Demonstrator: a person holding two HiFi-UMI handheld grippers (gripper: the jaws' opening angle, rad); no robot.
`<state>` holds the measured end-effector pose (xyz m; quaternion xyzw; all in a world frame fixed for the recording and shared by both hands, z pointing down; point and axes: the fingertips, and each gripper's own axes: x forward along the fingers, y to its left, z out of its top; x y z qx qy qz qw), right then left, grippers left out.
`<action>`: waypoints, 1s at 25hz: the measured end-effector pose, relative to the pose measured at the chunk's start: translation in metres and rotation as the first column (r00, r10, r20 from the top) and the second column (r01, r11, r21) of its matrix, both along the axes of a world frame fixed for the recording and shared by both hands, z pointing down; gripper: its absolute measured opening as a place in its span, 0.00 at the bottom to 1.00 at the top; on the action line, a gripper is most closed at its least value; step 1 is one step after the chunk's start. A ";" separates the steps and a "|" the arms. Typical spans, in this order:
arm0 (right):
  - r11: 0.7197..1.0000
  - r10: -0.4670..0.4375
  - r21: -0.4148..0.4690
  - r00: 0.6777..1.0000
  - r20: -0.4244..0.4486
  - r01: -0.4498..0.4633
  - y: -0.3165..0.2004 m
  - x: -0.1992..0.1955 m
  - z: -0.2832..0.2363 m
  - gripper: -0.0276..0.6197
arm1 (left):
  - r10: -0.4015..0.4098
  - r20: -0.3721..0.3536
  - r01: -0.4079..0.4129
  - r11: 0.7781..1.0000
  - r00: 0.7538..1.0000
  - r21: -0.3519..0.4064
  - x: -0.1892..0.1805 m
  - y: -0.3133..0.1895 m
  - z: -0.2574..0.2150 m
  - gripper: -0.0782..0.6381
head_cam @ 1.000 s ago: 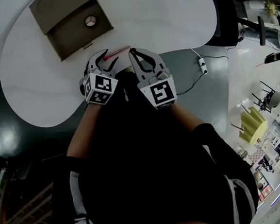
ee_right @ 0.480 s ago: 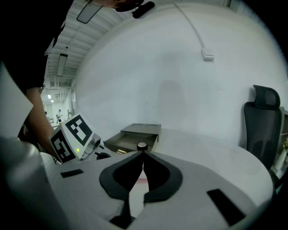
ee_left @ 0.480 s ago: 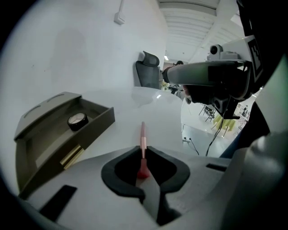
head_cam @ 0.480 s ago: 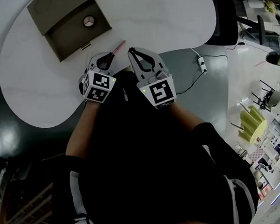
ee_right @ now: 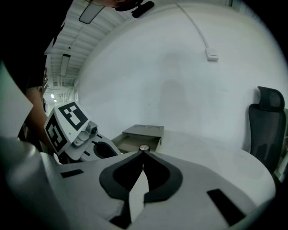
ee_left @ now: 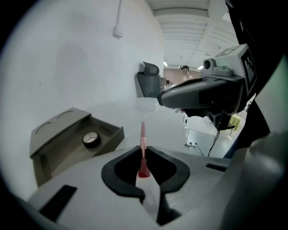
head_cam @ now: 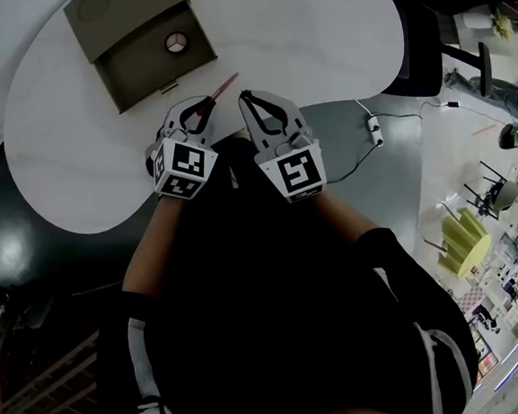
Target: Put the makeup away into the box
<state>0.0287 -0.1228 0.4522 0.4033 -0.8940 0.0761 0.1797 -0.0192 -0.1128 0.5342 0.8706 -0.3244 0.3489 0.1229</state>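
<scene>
The left tool [ee_left: 143, 149] had just closed onto the pink makeup stick [ee_left: 142, 134], tip toward the open box [head_cam: 139, 74] on the table [head_cam: 85, 172], ready for carrying; the right tool [ee_right: 143, 155] sat closed, empty.

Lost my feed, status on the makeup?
Left hand-held gripper just closed on slim pink makeup pencil. Right hand-held gripper shut, empty. Open olive box ahead, nothing in between.
</scene>
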 end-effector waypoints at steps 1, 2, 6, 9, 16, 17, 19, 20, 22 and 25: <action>1.000 -0.008 0.001 1.000 -0.003 0.008 -0.001 -0.002 0.001 0.08 | -0.008 -0.012 0.008 1.000 1.000 0.004 -0.001 -0.001 -0.004 0.18; 1.000 -0.019 0.004 1.000 -0.010 0.019 -0.001 -0.003 0.002 0.08 | -0.019 -0.023 0.019 1.000 1.000 0.007 -0.003 -0.003 -0.008 0.18; 0.999 -0.032 0.004 0.999 0.001 0.032 -0.007 -0.011 0.001 0.08 | -0.063 -0.052 0.064 0.998 0.997 0.021 -0.014 -0.011 -0.021 0.18; 0.999 -0.043 0.004 0.999 0.009 0.043 -0.011 -0.016 0.002 0.08 | -0.102 -0.069 0.104 0.994 0.992 0.029 -0.025 -0.021 -0.028 0.18; 0.998 -0.058 -0.003 0.998 -0.005 0.058 -0.027 -0.025 0.004 0.08 | -0.183 -0.064 0.186 0.982 0.981 0.042 -0.060 -0.050 -0.035 0.18; 0.998 -0.060 -0.005 0.998 -0.006 0.060 -0.029 -0.026 0.005 0.08 | -0.192 -0.059 0.195 0.980 0.980 0.045 -0.066 -0.055 -0.035 0.18; 0.998 -0.061 -0.012 0.998 0.005 0.061 -0.034 -0.028 0.006 0.08 | -0.212 -0.051 0.214 0.976 0.976 0.049 -0.075 -0.064 -0.035 0.18; 0.998 -0.060 -0.016 0.998 0.013 0.060 -0.036 -0.030 0.007 0.08 | -0.221 -0.048 0.224 0.973 0.974 0.050 -0.079 -0.069 -0.035 0.18; 0.998 -0.060 -0.023 0.998 0.013 0.061 -0.041 -0.032 0.008 0.08 | -0.240 -0.041 0.242 0.969 0.970 0.049 -0.087 -0.078 -0.034 0.18; 0.997 -0.064 -0.035 0.998 0.020 0.065 -0.047 -0.035 0.012 0.08 | -0.261 -0.028 0.262 0.964 0.965 0.042 -0.096 -0.088 -0.029 0.18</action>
